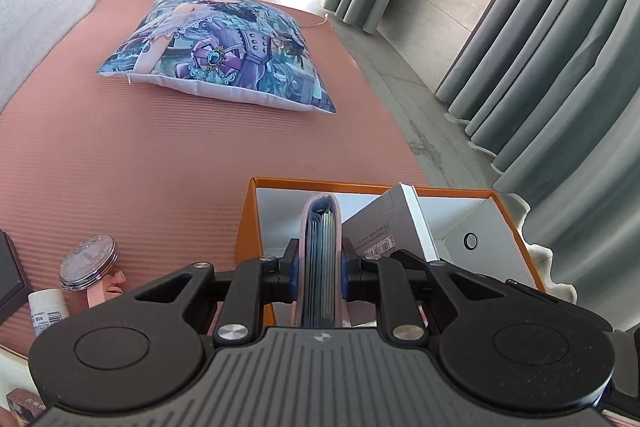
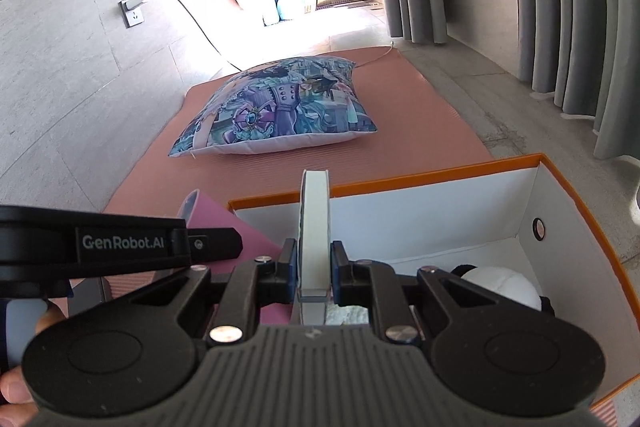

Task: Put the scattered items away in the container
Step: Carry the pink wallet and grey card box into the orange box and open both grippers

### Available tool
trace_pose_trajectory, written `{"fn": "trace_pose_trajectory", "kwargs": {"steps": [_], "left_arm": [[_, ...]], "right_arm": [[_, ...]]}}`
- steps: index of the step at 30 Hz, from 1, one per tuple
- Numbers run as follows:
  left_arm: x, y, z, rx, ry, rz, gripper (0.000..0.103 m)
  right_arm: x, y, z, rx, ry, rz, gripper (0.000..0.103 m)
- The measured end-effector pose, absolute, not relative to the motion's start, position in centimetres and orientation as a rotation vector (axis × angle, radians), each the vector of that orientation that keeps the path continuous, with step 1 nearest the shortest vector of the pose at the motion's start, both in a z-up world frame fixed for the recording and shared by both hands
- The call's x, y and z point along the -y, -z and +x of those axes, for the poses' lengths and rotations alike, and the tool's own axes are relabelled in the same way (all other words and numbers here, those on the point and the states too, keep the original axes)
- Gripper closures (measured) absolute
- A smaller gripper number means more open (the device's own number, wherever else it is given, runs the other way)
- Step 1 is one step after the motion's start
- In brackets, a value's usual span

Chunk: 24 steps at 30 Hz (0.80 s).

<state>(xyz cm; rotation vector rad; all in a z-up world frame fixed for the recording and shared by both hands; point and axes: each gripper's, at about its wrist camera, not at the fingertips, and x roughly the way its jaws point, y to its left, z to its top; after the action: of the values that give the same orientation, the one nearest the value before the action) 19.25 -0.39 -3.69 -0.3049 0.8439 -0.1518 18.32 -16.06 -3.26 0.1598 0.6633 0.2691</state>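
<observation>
Left gripper (image 1: 320,277) with jaws pinched on a pink fabric-covered wallet-style booklet (image 1: 320,247), held edge-on, pages and cards showing between the covers. Hanging right over the near wall of the orange cardboard box with a white inside (image 1: 508,219), not in it yet. Same pink booklet (image 2: 224,231) visible from the right wrist view, left of the box's corner.

Right gripper (image 2: 314,273) with jaws clamped on a slim white rectangular box (image 2: 314,223), also edge-on, poking up above the orange box rim (image 2: 400,183). Seen from the left camera as a white carton with a barcode label (image 1: 384,227), tilted over the box opening.

Already inside: a white plush ball-shaped toy (image 2: 504,285) on the box floor.

Still out on the salmon-pink ribbed mat (image 1: 120,167): a round silver compact (image 1: 88,263) and a small white bottle (image 1: 48,311) nearby. Printed anime cushion (image 1: 216,55) farther back on the mat.
</observation>
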Motion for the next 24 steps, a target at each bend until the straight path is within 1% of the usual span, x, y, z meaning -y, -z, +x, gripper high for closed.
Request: {"fn": "trace_pose_trajectory", "kwargs": {"steps": [6,9,12,24], "left_arm": [[-1.5,3.9,19.4,-0.861,0.138,-0.383,0.082],[-1.6,3.8,19.9,-0.867,0.14,-0.376,0.082],[-1.1,4.3,20.4,-0.886,0.131,-0.354,0.082],[0.6,5.7,22.1,-0.932,0.084,-0.288,0.082]], "right_arm": [[16.4,2.6,19.0,-0.668,-0.297,0.25,0.085],[15.9,2.8,19.3,-0.682,-0.31,0.269,0.085],[15.5,3.5,19.8,-0.702,-0.301,0.269,0.085],[16.8,7.5,22.3,-0.836,-0.263,0.434,0.085]]}}
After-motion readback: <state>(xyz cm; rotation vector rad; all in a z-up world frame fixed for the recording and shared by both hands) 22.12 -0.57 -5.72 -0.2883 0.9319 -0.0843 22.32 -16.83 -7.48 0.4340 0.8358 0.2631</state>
